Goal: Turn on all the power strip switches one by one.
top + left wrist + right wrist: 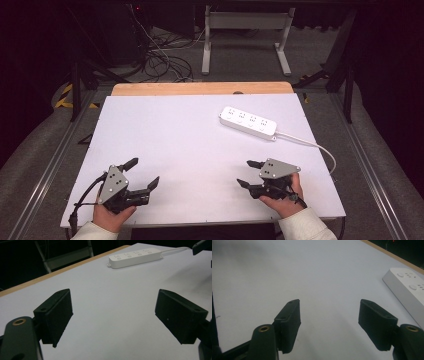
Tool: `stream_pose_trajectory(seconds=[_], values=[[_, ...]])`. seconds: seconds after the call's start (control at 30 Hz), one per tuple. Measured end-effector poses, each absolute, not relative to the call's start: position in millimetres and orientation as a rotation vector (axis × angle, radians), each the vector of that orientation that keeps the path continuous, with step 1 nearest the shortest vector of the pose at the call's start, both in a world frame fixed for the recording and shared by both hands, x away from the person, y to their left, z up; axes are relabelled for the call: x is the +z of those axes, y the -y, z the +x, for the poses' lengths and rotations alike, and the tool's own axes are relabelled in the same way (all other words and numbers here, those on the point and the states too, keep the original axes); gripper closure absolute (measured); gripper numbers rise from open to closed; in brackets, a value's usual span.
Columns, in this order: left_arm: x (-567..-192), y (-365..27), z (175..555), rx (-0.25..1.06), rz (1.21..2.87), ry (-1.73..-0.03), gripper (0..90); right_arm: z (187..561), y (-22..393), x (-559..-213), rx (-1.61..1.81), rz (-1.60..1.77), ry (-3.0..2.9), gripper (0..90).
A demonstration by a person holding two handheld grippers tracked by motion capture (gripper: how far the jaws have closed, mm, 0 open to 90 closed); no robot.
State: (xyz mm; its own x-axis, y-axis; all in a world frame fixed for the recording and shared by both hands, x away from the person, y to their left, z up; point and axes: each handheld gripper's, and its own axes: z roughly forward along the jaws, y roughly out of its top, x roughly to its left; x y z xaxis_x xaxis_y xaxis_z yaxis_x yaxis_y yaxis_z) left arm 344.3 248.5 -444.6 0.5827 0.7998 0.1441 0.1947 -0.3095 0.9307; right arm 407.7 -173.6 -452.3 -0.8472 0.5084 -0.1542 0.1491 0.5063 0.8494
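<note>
Both tongs sit low over the near edge of the white counter (200, 150): the left tongs (142, 172) at about 7 o'clock, the right tongs (248, 173) at about 5. Each pair gapes wide with nothing between the jaws. The white power strip (248, 122) lies flat out at 1 o'clock, well apart from both, its cord (320, 146) trailing toward the right edge.

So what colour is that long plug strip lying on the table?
The long plastic power strip is white, clearest in the left gripper view.
</note>
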Motion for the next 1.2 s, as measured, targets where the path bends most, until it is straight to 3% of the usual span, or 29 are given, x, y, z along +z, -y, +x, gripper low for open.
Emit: stream_pose_trajectory(seconds=[0.53,0.8,1.2], values=[[-443.4,-247.3,342.9,0.798,1.828,-0.804,15.0,407.1,169.2,-450.7,1.265,0.498,-2.382,36.1],[-444.4,-246.8,343.3,0.798,1.830,-0.821,15.1,409.3,164.6,-444.7,1.214,0.495,-2.423,45.1],[-444.8,-245.9,343.4,0.812,1.844,-0.821,16.0,425.8,172.5,-431.3,1.229,0.596,-2.411,48.6]])
